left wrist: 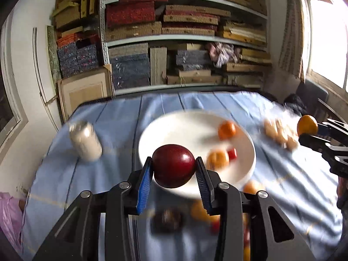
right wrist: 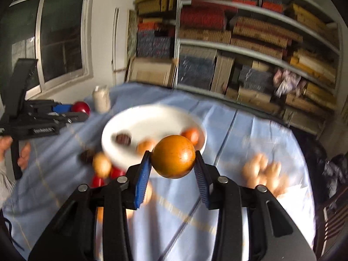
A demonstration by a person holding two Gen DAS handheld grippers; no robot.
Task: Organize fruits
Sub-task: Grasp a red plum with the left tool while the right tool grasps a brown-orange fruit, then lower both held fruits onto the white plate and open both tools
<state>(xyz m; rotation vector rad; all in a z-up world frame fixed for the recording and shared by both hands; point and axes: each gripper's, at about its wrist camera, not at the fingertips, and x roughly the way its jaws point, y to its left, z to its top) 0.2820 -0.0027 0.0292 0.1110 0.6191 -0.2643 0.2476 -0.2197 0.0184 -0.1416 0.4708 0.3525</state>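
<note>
My left gripper is shut on a dark red apple, held above the near rim of a white plate. That apple and the left gripper also show at the left of the right wrist view. My right gripper is shut on an orange fruit in front of the white plate. The same orange fruit shows at the right edge of the left wrist view. The plate holds an orange, another orange fruit and a small red piece.
A blue cloth covers the table. A pale jar stands left of the plate. Tan round items lie to the right. Loose fruits lie in front of the plate. Stacked shelves stand behind the table.
</note>
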